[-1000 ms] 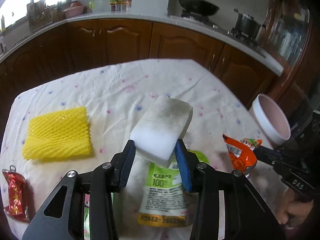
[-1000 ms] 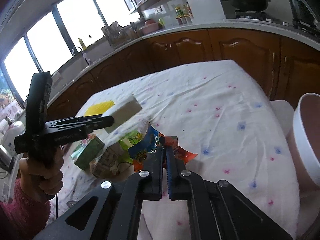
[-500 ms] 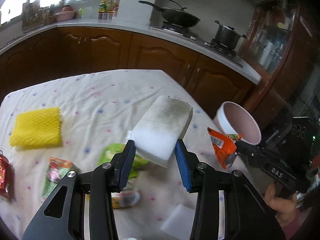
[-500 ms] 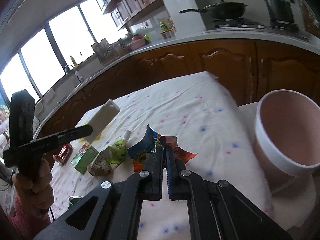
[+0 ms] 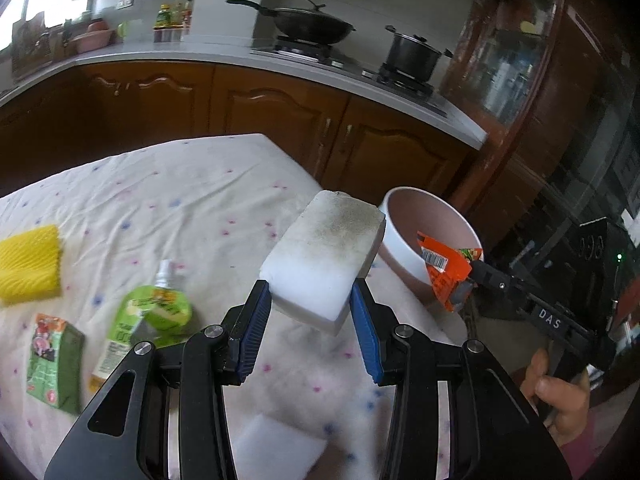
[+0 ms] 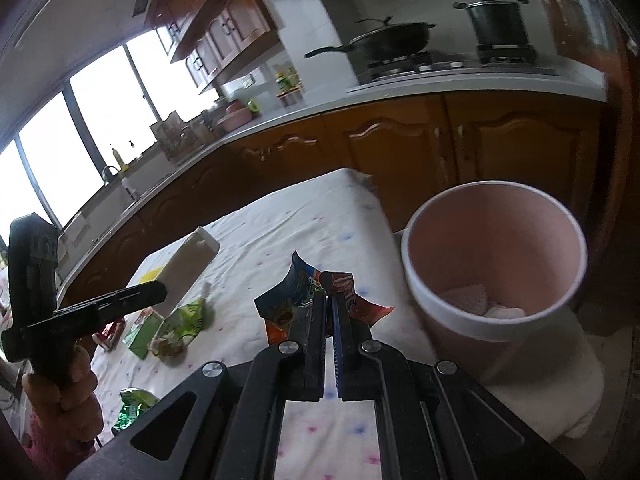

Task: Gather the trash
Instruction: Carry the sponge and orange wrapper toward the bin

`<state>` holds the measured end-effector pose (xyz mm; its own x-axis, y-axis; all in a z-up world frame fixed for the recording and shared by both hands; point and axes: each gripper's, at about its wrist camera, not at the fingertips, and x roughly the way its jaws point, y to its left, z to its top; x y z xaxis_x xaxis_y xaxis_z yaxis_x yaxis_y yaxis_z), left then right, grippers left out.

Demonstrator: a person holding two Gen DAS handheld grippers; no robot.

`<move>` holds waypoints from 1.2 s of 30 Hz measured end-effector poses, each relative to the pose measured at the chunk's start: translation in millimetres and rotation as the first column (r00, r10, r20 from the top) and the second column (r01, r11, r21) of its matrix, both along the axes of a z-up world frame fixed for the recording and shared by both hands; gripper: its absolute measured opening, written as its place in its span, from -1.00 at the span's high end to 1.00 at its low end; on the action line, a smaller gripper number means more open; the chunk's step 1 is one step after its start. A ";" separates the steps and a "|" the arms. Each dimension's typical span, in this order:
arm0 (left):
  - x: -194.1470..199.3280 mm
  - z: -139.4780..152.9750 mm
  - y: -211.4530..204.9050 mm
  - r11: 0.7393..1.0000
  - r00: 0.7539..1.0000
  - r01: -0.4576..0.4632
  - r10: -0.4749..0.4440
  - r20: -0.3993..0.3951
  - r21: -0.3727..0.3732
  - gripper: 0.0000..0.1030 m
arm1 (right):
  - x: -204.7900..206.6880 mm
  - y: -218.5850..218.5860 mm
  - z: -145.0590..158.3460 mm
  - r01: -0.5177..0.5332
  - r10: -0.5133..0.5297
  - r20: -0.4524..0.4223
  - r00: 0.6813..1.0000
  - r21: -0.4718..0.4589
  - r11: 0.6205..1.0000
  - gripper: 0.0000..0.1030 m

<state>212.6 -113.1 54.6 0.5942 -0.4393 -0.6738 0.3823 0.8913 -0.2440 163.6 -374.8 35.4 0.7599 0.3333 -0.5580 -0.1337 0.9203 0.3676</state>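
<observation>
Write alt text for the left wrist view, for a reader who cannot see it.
The left gripper holds a dirty white sponge block above a cloth-covered table, near a pink bin at the table's edge. To the right, the right gripper carries an orange wrapper beside the bin. A green pouch, green carton and yellow foam net lie on the cloth.

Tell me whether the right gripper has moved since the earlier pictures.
Yes. The right gripper, shut on the orange wrapper, has moved toward the pink bin, off the table.

Daylight from blown-out windows (image 6: 80,128); interior dim; fisheye bending, dark corners; table items motion-blurred.
</observation>
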 end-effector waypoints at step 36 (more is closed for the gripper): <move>39.5 -8.9 -155.5 0.986 0.987 0.160 -0.157 -0.041 0.057 0.22 | 14.9 -121.1 -9.2 0.195 -0.195 -0.004 0.981 0.035 0.980 0.94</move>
